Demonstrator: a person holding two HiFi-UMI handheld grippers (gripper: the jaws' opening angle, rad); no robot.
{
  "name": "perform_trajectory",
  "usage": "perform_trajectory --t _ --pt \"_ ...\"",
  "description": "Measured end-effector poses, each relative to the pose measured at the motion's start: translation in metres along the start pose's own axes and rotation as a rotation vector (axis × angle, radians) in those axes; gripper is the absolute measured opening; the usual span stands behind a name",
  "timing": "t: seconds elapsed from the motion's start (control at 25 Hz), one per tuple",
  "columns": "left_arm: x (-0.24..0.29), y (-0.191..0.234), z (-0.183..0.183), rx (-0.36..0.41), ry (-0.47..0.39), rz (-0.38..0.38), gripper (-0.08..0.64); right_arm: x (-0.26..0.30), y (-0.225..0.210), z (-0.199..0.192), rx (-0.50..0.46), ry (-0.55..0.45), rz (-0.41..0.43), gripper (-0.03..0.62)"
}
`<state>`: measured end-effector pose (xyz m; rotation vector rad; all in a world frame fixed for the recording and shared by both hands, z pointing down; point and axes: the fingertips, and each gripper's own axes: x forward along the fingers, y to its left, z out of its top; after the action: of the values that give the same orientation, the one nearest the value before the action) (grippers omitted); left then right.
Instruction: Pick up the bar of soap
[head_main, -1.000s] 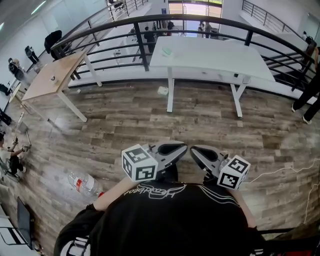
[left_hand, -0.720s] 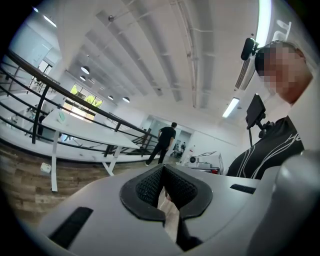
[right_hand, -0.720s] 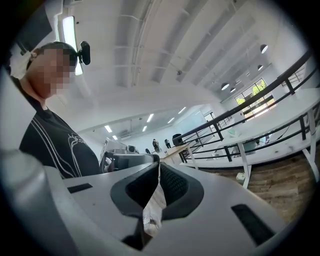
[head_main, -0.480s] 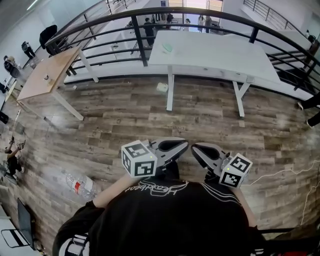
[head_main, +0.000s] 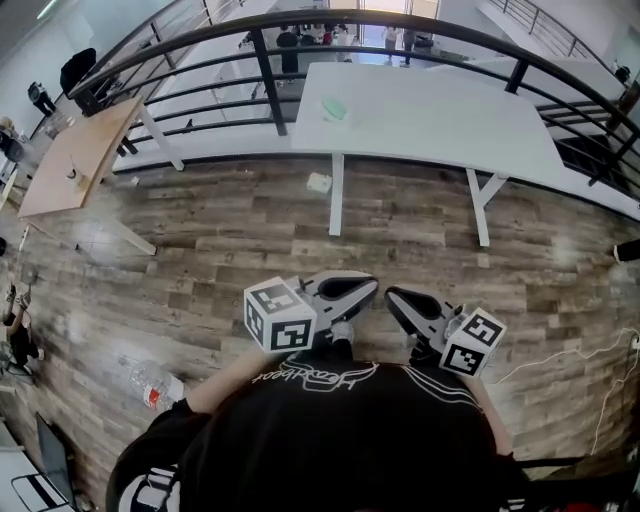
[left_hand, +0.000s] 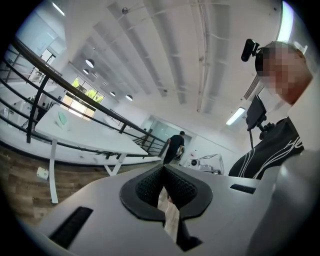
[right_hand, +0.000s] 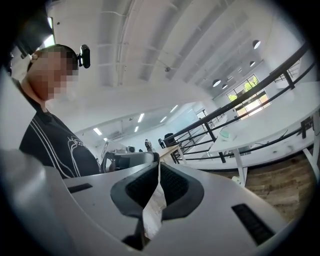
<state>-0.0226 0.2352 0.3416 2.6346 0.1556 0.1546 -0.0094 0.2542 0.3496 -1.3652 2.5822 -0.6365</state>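
The bar of soap (head_main: 334, 107), pale green, lies on the long white worktop (head_main: 450, 125), near its left end and well apart from both grippers. A black railing (head_main: 262, 60) runs behind the worktop. Under it, on the wood-plank floor (head_main: 220, 240), a small white box (head_main: 319, 182) sits just beside the left leg. The left gripper (head_main: 366, 288) and the right gripper (head_main: 392, 297) are held close in front of the person's black shirt (head_main: 340, 440), low in the head view, with their tips turned toward each other and nearly touching. Each carries its marker cube on the outer side. In the left gripper view the ribbed black fingers (left_hand: 150, 187) are brought together at the tips with nothing between them. The right gripper view shows its fingers (right_hand: 172, 185) closed the same way and also empty. A plastic bottle (head_main: 150, 385) with a red label lies on the floor at the left, a light wooden table (head_main: 75, 155) stands further back on that side, and a thin white cable (head_main: 560, 355) trails across the planks at the right.
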Motion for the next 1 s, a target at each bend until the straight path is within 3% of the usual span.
perform_trajectory --t 0.48,0.8,1.0 --pt "-0.002 0.154 0.090 -0.005 -0.040 0.061 0.008 0.121 -0.098 0.066 -0.048 0.043 0.067 0.017" --pt "-0.011 0.211 0.111 -0.005 -0.044 0.116 0.008 0.166 -0.134 0.078 -0.067 0.050 0.094 0.017" --pt "-0.010 0.223 0.113 -0.006 -0.046 0.123 0.008 0.178 -0.143 0.081 -0.078 0.049 0.097 0.018"
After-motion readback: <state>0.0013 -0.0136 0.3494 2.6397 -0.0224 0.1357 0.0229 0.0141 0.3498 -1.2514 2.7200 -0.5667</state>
